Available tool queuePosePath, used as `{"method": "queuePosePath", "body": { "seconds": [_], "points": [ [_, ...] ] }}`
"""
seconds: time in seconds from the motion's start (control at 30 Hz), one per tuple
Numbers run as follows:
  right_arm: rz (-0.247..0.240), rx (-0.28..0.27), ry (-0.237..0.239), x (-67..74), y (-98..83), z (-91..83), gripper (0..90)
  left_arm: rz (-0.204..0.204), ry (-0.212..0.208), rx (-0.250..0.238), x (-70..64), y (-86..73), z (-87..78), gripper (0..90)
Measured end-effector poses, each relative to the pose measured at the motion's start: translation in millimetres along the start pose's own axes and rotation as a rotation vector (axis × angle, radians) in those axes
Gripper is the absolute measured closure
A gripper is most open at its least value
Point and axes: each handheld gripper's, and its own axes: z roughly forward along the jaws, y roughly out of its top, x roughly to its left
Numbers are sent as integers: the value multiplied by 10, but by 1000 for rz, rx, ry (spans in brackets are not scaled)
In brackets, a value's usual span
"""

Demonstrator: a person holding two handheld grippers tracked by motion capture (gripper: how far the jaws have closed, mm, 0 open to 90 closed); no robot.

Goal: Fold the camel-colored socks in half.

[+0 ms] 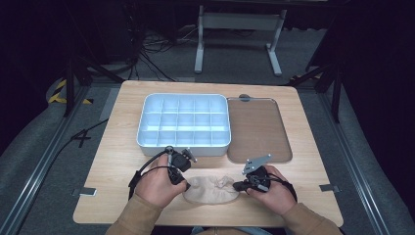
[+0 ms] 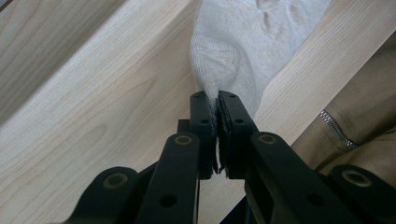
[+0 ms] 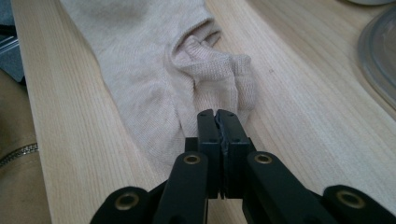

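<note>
jaws of the left gripper [image 2: 216, 100] are pinched tight on one end of a beige sock [image 1: 211, 189], the knit bunched into a small peak where it runs between the pads, as the left gripper view shows. from there the sock lies flat on the wooden table [image 1: 117, 156], close to the near edge, between the person's two hands and in front of a white compartment tray [image 1: 183, 142], with a brown flat tray [image 1: 259, 129] off to the right of that. at the sock's other end, the right gripper [image 3: 218, 114] has its jaws pressed together on the folded cuff, a thin edge of fabric caught between the pads in the right gripper view. the sock looks light, soft and limp: it should sag and fold wherever it is not supported, and stretch rather than resist a pull. it seems not fragile or slippery, since the ribbed knit gives the pads something to bite. taking it at both ends, as now, seems the sound choice; the thicker cuff hem and the toe seam are the firmest places, while a pinch on a single thin layer in the middle would likely just lift a fold.
</note>
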Motion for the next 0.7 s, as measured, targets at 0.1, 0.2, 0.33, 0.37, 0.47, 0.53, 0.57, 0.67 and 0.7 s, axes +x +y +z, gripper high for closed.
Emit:
{"method": "queuePosePath", "body": {
  "seconds": [0.1,0.2,0.33,0.37,0.47,0.53,0.57,0.67,0.7],
  "points": [
    [1,4,-3,-1,-8,27,897,8,-6,-7,-8,5,-6,857],
    [-3,5,-8,1,-9,30,897,17,-16,-10,-9,9,-18,856],
    [-16,8,-17,17,-5,35,898,18,-14,-18,-15,5,-33,857],
    [-19,8,-19,19,-4,36,898,23,-11,-24,-15,6,-36,856],
    [-24,10,-22,30,-1,40,898,33,-14,-29,-36,12,-65,856],
    [-31,12,-27,37,-1,39,898,43,-16,-27,-46,18,-79,856],
    [-34,12,-29,40,0,40,898,46,-16,-30,-55,22,-89,856],
    [-48,13,-32,53,2,41,898,55,-15,-40,-82,37,-115,856],
    [-50,11,-33,55,0,41,898,55,-15,-40,-82,37,-115,856]
  ]
}}
